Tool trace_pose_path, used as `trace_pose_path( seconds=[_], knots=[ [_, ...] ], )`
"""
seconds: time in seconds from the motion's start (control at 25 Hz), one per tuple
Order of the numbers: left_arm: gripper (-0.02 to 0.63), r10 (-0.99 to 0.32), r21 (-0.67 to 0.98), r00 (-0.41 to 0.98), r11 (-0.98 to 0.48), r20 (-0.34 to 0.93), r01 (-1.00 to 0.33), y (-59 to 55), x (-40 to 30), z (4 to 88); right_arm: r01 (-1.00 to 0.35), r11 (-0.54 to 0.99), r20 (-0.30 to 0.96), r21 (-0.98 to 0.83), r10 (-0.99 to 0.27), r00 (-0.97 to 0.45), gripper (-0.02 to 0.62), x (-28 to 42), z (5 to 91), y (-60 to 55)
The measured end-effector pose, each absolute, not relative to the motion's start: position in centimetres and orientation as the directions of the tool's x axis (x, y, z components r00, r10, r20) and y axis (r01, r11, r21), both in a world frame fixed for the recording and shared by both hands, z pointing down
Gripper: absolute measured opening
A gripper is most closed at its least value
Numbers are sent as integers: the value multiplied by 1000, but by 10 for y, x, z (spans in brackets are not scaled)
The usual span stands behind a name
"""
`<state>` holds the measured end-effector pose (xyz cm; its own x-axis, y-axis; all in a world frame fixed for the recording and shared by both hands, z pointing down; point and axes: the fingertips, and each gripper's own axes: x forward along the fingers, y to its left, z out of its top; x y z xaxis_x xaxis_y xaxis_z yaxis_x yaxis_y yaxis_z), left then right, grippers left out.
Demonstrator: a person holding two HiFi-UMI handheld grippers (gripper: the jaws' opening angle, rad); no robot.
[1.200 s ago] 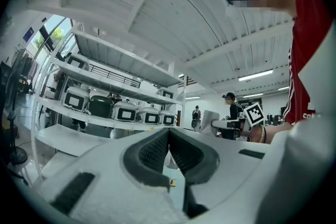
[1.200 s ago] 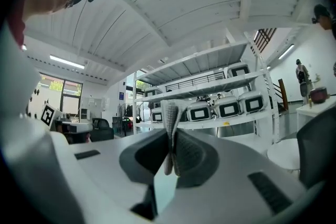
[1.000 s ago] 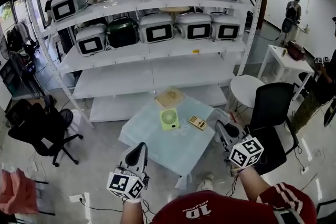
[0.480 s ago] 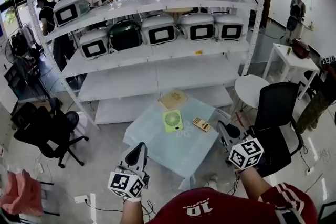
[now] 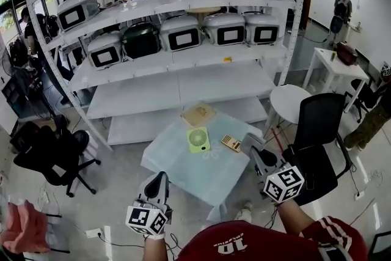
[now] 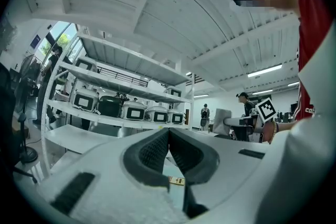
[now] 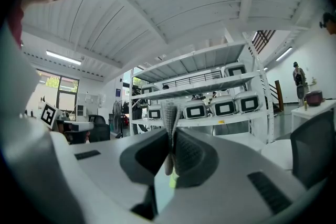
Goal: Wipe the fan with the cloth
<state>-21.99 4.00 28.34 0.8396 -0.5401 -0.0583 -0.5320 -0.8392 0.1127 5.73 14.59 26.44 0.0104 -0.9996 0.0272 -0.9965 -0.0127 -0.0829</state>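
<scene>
A small green fan (image 5: 197,139) lies flat on the low table (image 5: 183,174) with a pale blue cover. My right gripper (image 5: 256,153) hovers at the table's right edge, shut on a grey cloth (image 5: 251,142). In the right gripper view the folded cloth (image 7: 169,115) sticks up from between the closed jaws of the right gripper (image 7: 172,139), and a sliver of the green fan (image 7: 171,181) shows below them. My left gripper (image 5: 160,184) hangs at the table's near left edge, clear of the fan. Seen in its own view, the left gripper (image 6: 168,136) is shut with nothing in it.
A wooden board (image 5: 198,113) and a small yellow device (image 5: 230,143) flank the fan. White shelving (image 5: 177,79) with several appliances stands behind. A black chair (image 5: 317,131) and round white table (image 5: 287,104) are at the right, another chair (image 5: 52,153) at the left.
My right gripper has moved a little left and forward with the cloth, closer to the table's right edge. The left gripper has sunk slightly lower in the view.
</scene>
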Motion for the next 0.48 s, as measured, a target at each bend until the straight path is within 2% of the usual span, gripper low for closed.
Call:
trace_pose_path(
  seconds=[0.48],
  knots=[
    [3,-579,123,813,-813,-60,-569,33,-234,281,-997,-55,39,-51,-998,53,8,59,268,145]
  ],
)
